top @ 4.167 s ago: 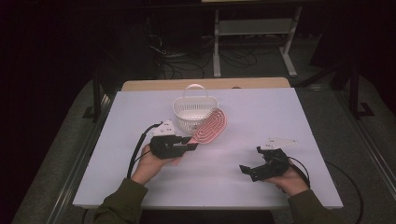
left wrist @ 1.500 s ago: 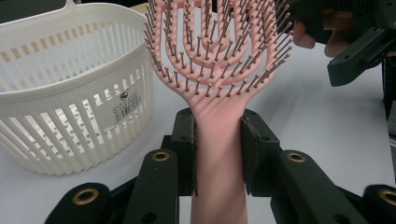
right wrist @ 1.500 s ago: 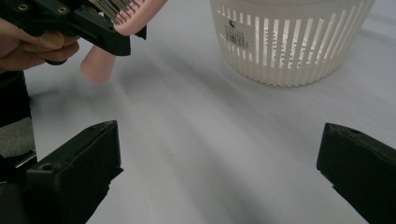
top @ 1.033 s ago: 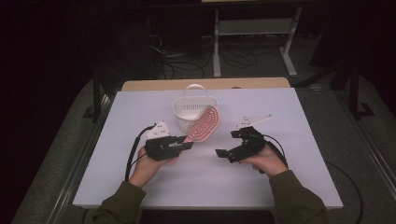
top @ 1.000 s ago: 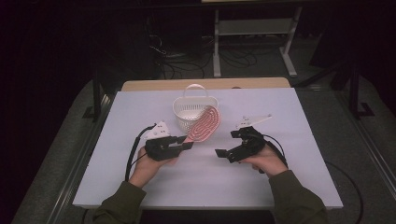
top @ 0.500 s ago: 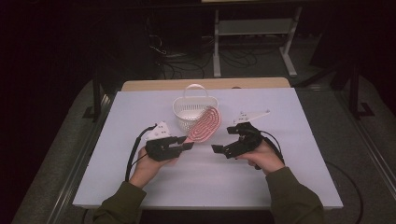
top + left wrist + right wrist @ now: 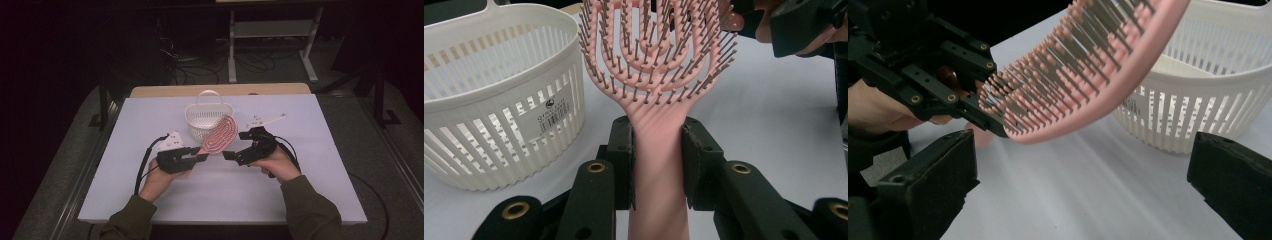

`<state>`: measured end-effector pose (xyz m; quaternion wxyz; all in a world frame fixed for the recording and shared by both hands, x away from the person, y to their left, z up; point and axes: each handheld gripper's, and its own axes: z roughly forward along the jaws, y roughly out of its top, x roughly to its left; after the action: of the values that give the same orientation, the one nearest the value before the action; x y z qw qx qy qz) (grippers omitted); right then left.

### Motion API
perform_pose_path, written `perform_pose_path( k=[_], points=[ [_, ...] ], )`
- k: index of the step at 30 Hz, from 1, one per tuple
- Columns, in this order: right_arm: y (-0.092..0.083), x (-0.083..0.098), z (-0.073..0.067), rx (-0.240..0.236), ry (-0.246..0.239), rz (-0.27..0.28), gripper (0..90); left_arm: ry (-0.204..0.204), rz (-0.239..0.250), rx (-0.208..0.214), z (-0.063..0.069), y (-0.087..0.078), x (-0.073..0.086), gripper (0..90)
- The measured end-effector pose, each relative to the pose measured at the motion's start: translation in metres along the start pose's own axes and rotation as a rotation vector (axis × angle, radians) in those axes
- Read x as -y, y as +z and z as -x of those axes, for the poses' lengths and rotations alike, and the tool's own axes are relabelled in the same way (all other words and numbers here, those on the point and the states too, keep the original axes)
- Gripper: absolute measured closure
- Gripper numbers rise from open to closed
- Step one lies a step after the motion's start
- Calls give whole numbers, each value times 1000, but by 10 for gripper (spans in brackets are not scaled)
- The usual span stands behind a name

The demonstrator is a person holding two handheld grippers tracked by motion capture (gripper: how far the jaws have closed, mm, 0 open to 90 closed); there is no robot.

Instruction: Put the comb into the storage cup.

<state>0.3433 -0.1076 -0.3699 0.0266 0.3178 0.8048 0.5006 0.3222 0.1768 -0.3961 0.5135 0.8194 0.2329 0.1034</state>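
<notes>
A pink hairbrush (image 7: 220, 136) with open loops and many bristles is held by its handle just in front of a white slotted basket (image 7: 200, 111). My left gripper (image 7: 200, 157) is shut on the handle; in the left gripper view both pads (image 7: 694, 165) press the handle's sides and the brush head (image 7: 659, 60) rises ahead, beside the basket (image 7: 499, 100). My right gripper (image 7: 236, 146) is open, close to the right of the brush head. In the right gripper view its wide-set jaws (image 7: 1088, 170) sit below the bristled head (image 7: 1088, 65), not touching it.
The pale table top (image 7: 220, 200) runs out toward the person's side, with a wooden strip (image 7: 220, 90) at its far edge. Dark floor, cables and a metal stand (image 7: 270, 30) lie beyond. Each gripper trails a black cable (image 7: 142, 170).
My right gripper has moved left and slightly away from the person, from the table's right side to just beside the brush head. The left gripper and brush have stayed put.
</notes>
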Motion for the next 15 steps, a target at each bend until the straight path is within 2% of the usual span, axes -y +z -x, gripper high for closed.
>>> perform_pose_path(
  k=[15],
  points=[
    [2,-15,1,-4,0,33,0,5,1,-2,2,2,1,701]
  ],
)
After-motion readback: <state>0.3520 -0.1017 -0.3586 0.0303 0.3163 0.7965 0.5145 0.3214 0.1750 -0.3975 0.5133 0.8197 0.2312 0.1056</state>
